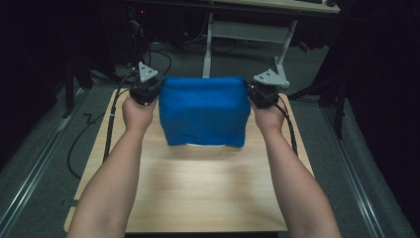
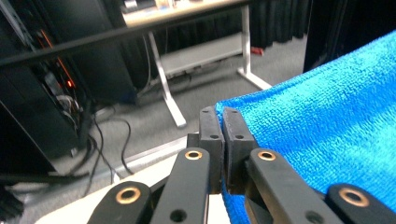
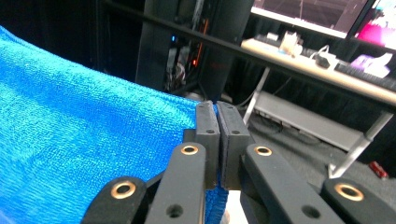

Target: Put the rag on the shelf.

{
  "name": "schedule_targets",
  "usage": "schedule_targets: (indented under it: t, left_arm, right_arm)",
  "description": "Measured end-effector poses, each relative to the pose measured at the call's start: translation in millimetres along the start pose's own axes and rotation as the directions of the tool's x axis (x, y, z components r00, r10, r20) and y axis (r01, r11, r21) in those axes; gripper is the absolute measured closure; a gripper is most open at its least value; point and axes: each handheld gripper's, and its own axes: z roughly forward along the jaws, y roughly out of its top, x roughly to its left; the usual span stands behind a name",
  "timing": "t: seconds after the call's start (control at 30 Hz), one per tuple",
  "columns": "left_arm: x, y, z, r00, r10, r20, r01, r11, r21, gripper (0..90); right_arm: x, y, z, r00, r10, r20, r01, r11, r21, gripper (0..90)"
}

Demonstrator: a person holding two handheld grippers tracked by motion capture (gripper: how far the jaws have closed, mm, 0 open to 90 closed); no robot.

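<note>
Left gripper is clamped on one top corner of the blue towel; right gripper pinches the opposite top corner. Both sets of jaws are pressed together with cloth between them.

Towel hangs stretched between your two hands, top edge running left to right across the far half of the wooden table, lower edge draped down onto the tabletop. That edge is the long axis: it lies square between the grippers, so neither hand is nearer and whatever comes next, laying it flat or folding, will need both hands travelling together.

High view gives you the whole span and where the hem meets the wood. Left gripper view shows the towel corner caught in the pads; right gripper view shows the same at its corner, a detail too small from above.
</note>
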Motion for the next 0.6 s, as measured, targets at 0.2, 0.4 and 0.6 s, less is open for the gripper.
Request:
schedule_targets:
  t: [0.2,0.4,0.6]
  left_arm:
    - [-3.7,-24.8,12.2,0.9988,-0.005,0.048,0.002,0.9981,0.062,88.7]
    - [-10.7,-46.6,21.7,0.9955,-0.024,0.092,0.013,0.9935,0.113,88.7]
    - [-17.2,-74.5,26.9,0.9897,-0.062,0.129,0.042,0.9873,0.153,88.7]
  right_arm:
    - [0.8,-24.1,10.5,0.9998,0.001,-0.021,0.0,0.998,0.066,89.0]
    - [1.3,-49.5,14.4,0.9993,0.016,-0.034,-0.012,0.993,0.114,88.9]
    - [5.2,-75.5,16.5,0.9966,0.059,-0.058,-0.05,0.988,0.149,88.9]
